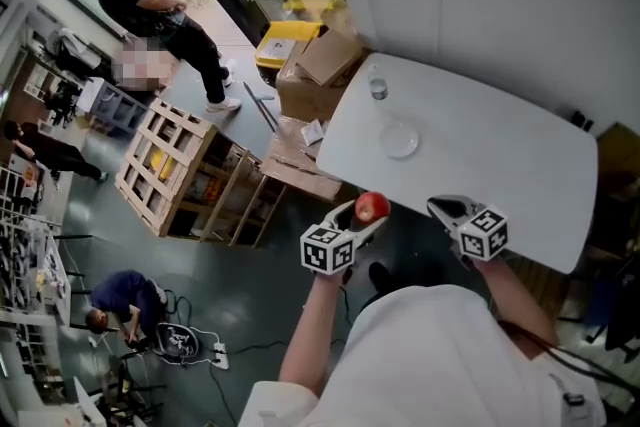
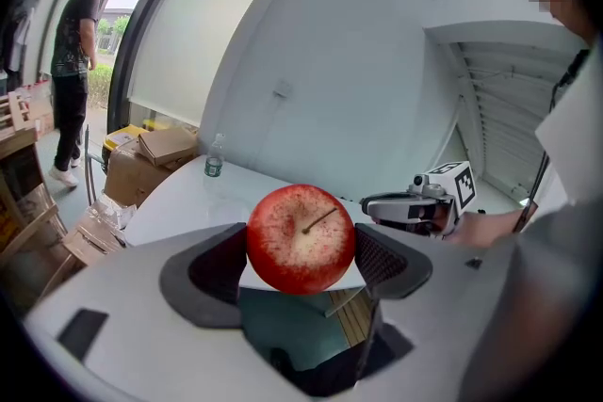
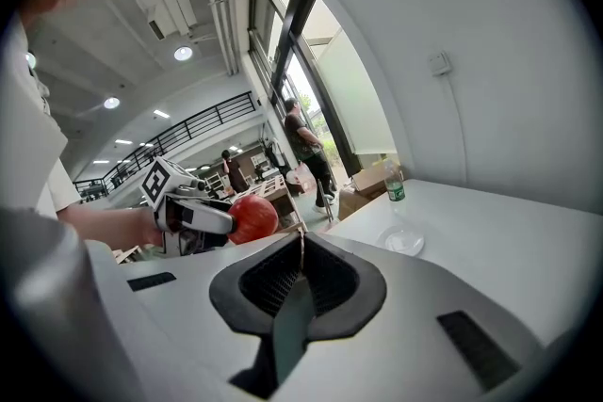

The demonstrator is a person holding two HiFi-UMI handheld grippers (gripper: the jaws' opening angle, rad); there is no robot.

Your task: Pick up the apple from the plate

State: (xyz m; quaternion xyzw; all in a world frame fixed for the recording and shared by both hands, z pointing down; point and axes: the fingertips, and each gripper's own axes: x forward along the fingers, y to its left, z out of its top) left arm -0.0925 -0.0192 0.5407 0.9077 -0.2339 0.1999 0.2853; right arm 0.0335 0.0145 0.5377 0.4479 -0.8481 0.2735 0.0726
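A red apple with a short stem sits clamped between the dark pads of my left gripper. From the head view the apple hangs off the white table's near edge, held by the left gripper. The clear plate lies empty on the table; it also shows as a small clear plate in the right gripper view. My right gripper is shut with nothing in it, its jaws pressed together. It is held to the right of the apple as the right gripper.
A small water bottle stands at the far end of the white table. Cardboard boxes and wooden pallets lie on the floor to the left. People stand and crouch on the floor farther left.
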